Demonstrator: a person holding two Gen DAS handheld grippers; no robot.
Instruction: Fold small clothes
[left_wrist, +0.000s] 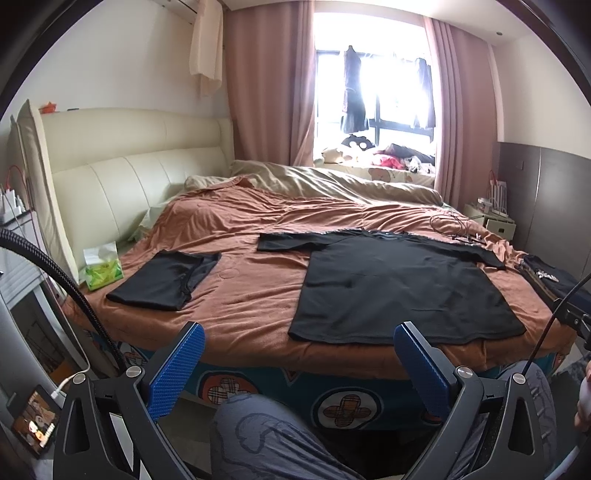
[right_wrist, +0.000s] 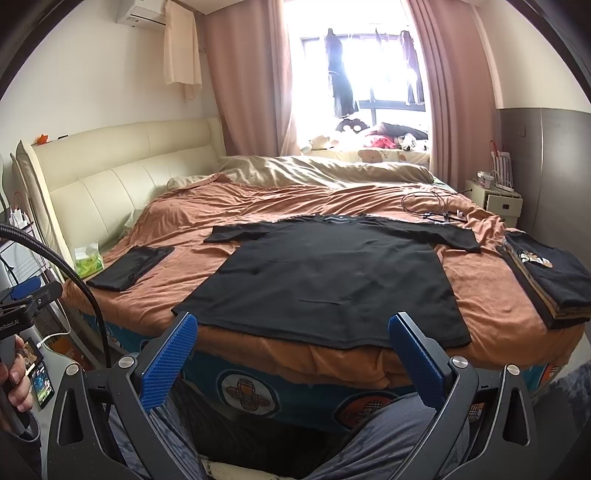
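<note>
A black T-shirt (left_wrist: 399, 284) lies spread flat, sleeves out, on the orange bedcover (left_wrist: 251, 295); it fills the middle of the right wrist view (right_wrist: 332, 280). A folded black garment (left_wrist: 162, 280) lies to its left (right_wrist: 129, 267). A stack of folded clothes (right_wrist: 550, 280) sits at the right bed edge (left_wrist: 550, 277). My left gripper (left_wrist: 299, 332) is open and empty, held off the bed's near edge, left of the shirt's hem. My right gripper (right_wrist: 293, 321) is open and empty, just before the hem.
A green tissue pack (left_wrist: 101, 271) lies by the cream headboard (left_wrist: 122, 184). Cables (right_wrist: 432, 208) lie on the far right of the bed. A beige duvet (right_wrist: 325, 170) is bunched at the back. A nightstand (right_wrist: 498, 199) stands right. My knees are below the grippers.
</note>
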